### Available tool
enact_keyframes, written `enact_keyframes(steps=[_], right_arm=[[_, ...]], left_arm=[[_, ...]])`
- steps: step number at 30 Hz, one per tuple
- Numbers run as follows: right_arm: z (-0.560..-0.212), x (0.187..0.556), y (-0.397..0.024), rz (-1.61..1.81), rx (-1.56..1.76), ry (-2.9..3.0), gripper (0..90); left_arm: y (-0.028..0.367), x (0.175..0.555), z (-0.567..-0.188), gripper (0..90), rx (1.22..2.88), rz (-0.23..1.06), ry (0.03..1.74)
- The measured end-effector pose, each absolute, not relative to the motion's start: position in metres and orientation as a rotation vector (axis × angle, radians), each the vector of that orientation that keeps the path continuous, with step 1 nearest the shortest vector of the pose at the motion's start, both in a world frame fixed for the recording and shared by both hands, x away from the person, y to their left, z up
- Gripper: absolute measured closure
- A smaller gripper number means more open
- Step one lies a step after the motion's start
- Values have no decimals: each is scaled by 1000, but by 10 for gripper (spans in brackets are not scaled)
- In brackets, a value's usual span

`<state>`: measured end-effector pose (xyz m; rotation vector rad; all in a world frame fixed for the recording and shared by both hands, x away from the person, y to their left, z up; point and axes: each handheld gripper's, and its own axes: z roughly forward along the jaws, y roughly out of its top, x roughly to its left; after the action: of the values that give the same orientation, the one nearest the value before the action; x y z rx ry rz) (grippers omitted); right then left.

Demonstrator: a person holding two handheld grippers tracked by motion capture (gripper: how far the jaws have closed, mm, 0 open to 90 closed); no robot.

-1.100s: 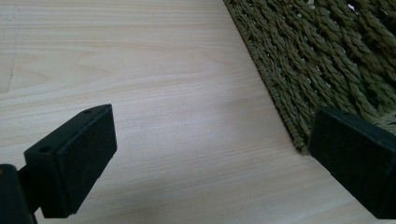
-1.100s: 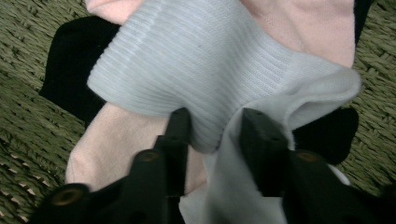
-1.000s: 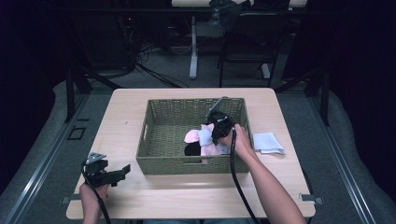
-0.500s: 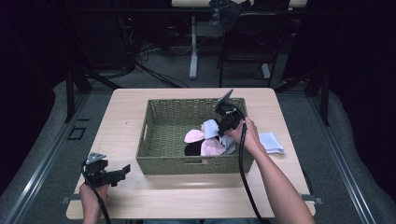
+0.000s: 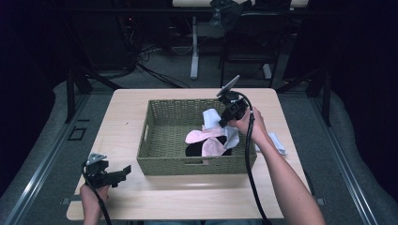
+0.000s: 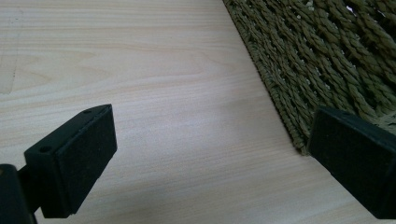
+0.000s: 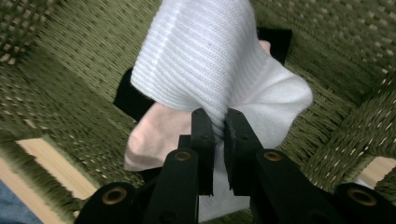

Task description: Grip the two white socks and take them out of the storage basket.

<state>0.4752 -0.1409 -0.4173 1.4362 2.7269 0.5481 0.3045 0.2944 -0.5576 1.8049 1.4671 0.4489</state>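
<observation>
Right claw (image 7: 217,122) around unmarked white sock (image 7: 205,60)

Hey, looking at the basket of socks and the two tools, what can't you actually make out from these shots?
- Black item under the pink sock, high view: mostly covered, kind unclear.
- White cloth on the table, high view: partly behind the right forearm and the basket wall.
- White sock, right gripper view: top cut by the frame; right tool hides its pinched part.
- Left tool, left gripper view: basket contents hidden behind the wall.
</observation>
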Motion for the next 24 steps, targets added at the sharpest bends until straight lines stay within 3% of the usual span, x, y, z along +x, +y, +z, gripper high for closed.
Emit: enact_keyframes(steps=[24], right_arm=[[-338,470,-146,608,1340,2673,835]], left_arm=[[294,305,-558,14,1798,450,1468]])
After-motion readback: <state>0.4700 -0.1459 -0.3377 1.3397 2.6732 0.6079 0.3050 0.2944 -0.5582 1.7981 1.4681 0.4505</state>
